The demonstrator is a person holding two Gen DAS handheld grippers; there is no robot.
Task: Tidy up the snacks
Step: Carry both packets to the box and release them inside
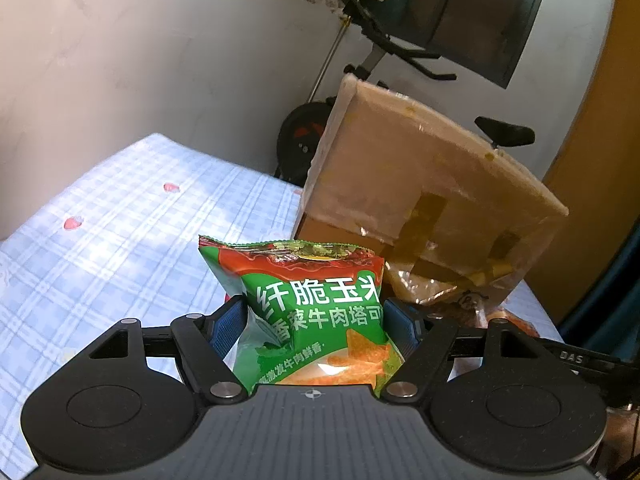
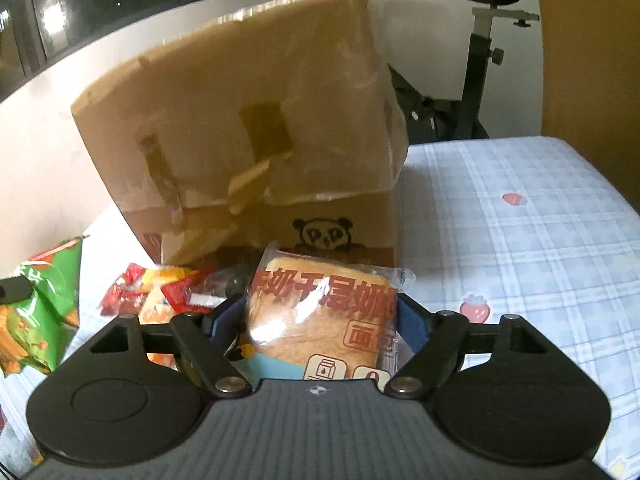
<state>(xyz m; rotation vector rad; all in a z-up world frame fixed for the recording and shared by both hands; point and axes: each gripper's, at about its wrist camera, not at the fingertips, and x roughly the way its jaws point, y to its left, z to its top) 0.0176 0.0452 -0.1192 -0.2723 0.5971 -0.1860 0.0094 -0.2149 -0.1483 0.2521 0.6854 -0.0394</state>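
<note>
A green chips bag (image 1: 308, 280) with a red top band stands upright between my left gripper's (image 1: 316, 320) blue pads, which are shut on its sides. In the right wrist view a clear-wrapped bread packet (image 2: 316, 300) with red lettering sits between the blue pads of my right gripper (image 2: 320, 328), and they press on both its edges. The same green chips bag (image 2: 44, 304) shows at the left edge of that view. Just behind both packets stands a taped cardboard box (image 2: 248, 120) with its flap raised; the box (image 1: 420, 184) fills the right side of the left wrist view.
Red and orange snack packets (image 2: 160, 292) lie in front of the box's lower left. A blue checked cloth with strawberry prints (image 2: 520, 240) covers the table (image 1: 100, 260). An exercise bike (image 2: 480, 60) stands behind the table, against the white wall.
</note>
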